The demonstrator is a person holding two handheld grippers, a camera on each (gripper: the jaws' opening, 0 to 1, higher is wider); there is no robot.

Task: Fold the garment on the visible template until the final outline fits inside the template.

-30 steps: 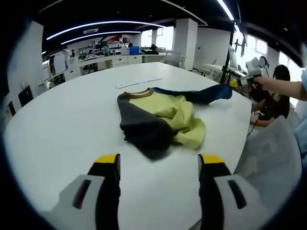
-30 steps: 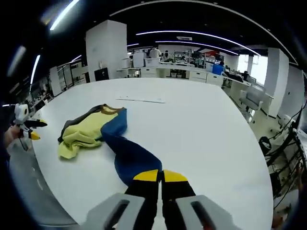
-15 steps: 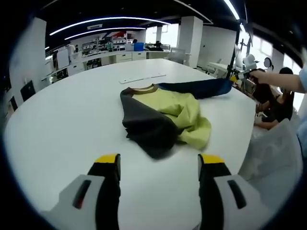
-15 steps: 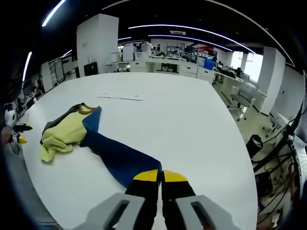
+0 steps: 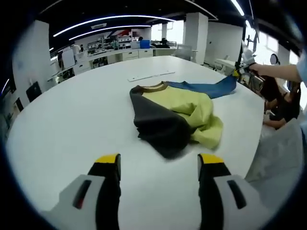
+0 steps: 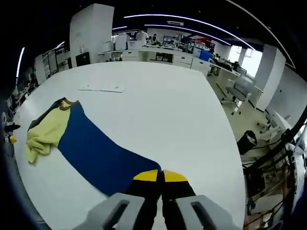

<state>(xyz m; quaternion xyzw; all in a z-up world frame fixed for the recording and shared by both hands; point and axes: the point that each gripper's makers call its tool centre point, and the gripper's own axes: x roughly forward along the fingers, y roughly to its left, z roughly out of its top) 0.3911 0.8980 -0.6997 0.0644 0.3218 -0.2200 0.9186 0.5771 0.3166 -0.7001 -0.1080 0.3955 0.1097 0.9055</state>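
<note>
A garment (image 5: 175,115) in yellow-green, dark grey and blue lies on a wide white round surface (image 5: 72,120), bunched up in a heap near the surface's edge. The left hand-held gripper (image 5: 159,165) hangs above the bare white top just short of the garment's dark grey part, its two yellow-tipped jaws standing well apart with nothing between them. From the heap a blue panel (image 6: 100,155) runs out flat across the surface to the right hand-held gripper (image 6: 159,176), whose yellow-tipped jaws are pressed together on the end of that blue cloth. In the left gripper view the same blue strip (image 5: 206,88) stretches away from the garment's brown collar toward the right hand-held gripper at the far edge, held in a person's hand (image 5: 256,71). Beyond the garment a long pale flat strip (image 5: 151,75) lies on the surface, apart from the cloth.
</note>
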